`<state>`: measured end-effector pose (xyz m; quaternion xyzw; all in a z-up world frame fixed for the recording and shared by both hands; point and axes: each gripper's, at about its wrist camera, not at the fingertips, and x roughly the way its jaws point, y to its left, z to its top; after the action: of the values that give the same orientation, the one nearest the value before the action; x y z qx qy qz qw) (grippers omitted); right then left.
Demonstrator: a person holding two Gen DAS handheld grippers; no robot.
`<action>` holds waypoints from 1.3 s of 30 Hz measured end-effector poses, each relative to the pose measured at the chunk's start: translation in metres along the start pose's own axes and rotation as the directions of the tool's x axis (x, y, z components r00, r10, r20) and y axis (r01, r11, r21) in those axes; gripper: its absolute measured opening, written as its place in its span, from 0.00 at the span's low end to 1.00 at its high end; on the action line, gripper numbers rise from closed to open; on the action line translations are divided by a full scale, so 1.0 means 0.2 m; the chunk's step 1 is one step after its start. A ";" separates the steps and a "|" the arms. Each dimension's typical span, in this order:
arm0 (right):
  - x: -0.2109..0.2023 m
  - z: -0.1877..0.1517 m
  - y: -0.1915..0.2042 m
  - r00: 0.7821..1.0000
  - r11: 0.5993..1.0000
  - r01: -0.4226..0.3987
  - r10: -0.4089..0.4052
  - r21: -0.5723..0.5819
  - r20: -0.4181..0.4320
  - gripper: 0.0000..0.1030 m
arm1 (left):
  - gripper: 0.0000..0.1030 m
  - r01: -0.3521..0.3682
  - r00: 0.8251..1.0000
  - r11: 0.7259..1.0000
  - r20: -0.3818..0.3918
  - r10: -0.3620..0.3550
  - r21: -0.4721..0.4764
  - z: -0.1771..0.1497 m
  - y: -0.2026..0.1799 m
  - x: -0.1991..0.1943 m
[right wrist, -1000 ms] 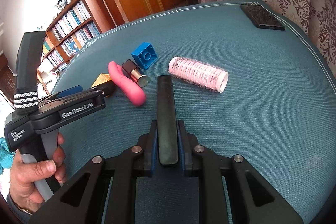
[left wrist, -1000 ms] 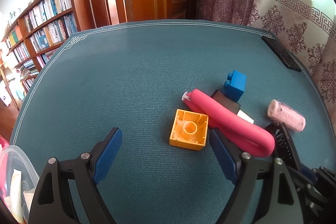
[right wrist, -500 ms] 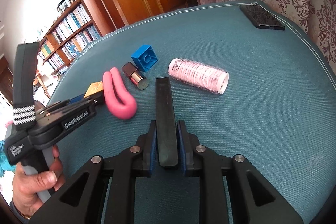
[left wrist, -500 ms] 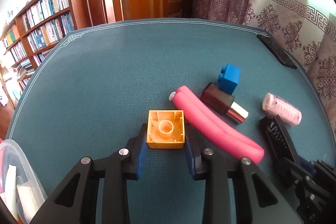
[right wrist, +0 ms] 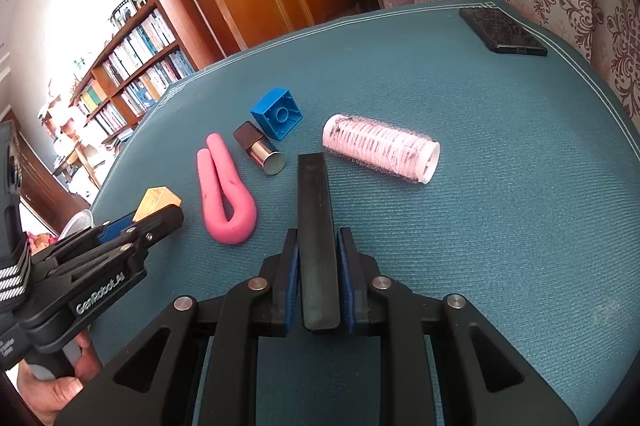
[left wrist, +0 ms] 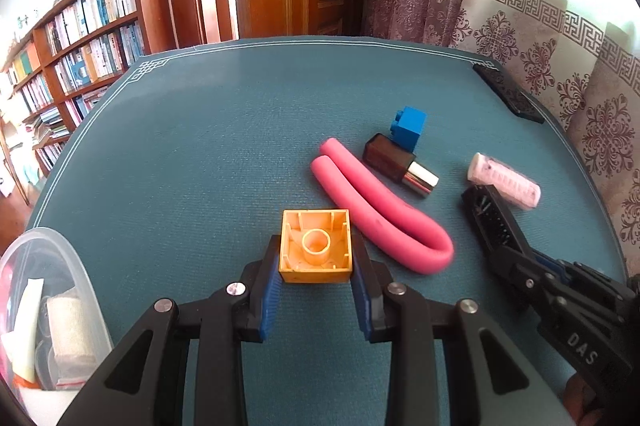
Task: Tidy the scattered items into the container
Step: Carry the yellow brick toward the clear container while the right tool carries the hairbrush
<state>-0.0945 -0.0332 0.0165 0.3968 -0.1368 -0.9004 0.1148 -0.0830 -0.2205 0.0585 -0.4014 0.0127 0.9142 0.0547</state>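
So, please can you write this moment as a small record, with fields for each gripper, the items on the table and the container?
left gripper: shut on yellow block, hollow side up
right gripper: shut on black comb
loose on blue tablecloth: pink foam curler bent in a U, lipstick, blue block, pink hair roller
container: clear plastic, at the left edge, already holding some items
apart from the rest: black phone near the far corner

Glossy plastic orange brick (left wrist: 315, 247), woven teal tablecloth (left wrist: 200, 166)
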 end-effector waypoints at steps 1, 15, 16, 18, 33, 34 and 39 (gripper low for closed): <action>0.00 0.00 0.00 1.000 1.000 -0.007 0.007 0.005 -0.002 0.19 | 0.34 0.000 1.000 1.000 0.001 0.000 0.002 0.00 0.00 -0.01; -0.05 -0.02 0.02 0.999 0.999 -0.034 0.034 0.011 0.013 0.18 | 0.34 -0.036 0.999 0.999 0.012 0.036 0.025 -0.07 -0.03 -0.11; -0.06 -0.02 0.02 0.999 0.999 -0.035 0.034 0.013 0.015 0.18 | 0.34 -0.037 0.999 0.999 0.013 0.036 0.027 -0.07 -0.03 -0.12; -0.06 -0.02 0.02 0.999 0.999 -0.035 0.035 0.014 0.020 0.18 | 0.34 -0.031 0.999 0.999 0.011 0.031 0.026 -0.07 -0.03 -0.12; -0.07 -0.05 0.02 0.999 0.999 -0.035 0.035 0.008 0.022 0.18 | 0.34 -0.013 0.999 1.000 -0.049 0.013 -0.010 -0.16 0.05 -0.10; -0.08 -0.05 0.02 0.999 0.999 -0.035 0.035 0.009 0.023 0.18 | 0.35 -0.014 0.999 1.000 -0.049 0.014 -0.008 -0.16 0.05 -0.10; -0.08 -0.06 0.03 0.999 1.000 -0.031 0.031 0.001 0.027 0.19 | 0.42 -0.016 0.999 1.000 -0.038 0.016 0.000 -0.15 0.04 -0.08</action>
<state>-0.0749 -0.0354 0.0220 0.3824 -0.1453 -0.9037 0.1266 -0.0506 -0.2319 0.0492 -0.4185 0.0171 0.9068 0.0470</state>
